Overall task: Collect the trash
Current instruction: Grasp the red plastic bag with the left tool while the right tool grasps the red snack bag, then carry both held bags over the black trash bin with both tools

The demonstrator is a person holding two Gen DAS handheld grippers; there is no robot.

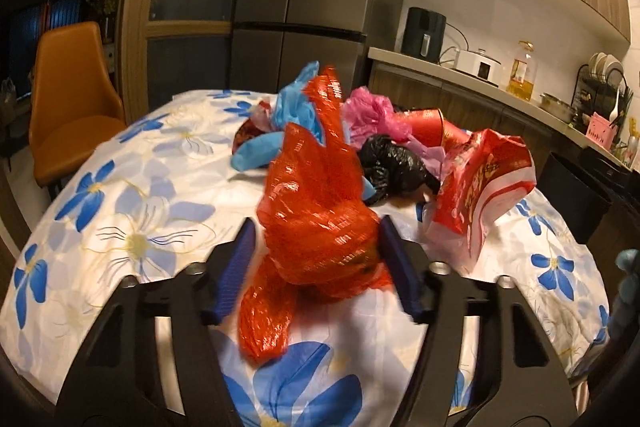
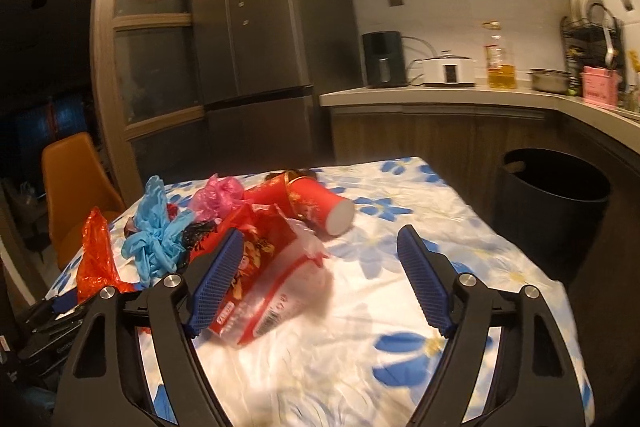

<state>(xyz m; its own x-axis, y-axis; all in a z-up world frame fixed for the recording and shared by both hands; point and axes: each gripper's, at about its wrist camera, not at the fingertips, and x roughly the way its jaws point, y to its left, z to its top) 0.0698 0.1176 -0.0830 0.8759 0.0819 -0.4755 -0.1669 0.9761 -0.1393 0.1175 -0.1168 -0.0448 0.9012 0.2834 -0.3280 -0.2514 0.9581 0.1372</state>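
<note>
Left gripper (image 1: 318,247) half-closed around orange mesh bag (image 1: 316,195), pads not clearly pressing: light, floppy, best pinched at its bunched middle. Right gripper (image 2: 320,267) wide, empty beside crinkly snack wrapper (image 2: 264,283).

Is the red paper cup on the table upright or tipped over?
Tipped over. The red paper cup lies on its side on the floral tablecloth, its white round end facing the right wrist camera.
</note>
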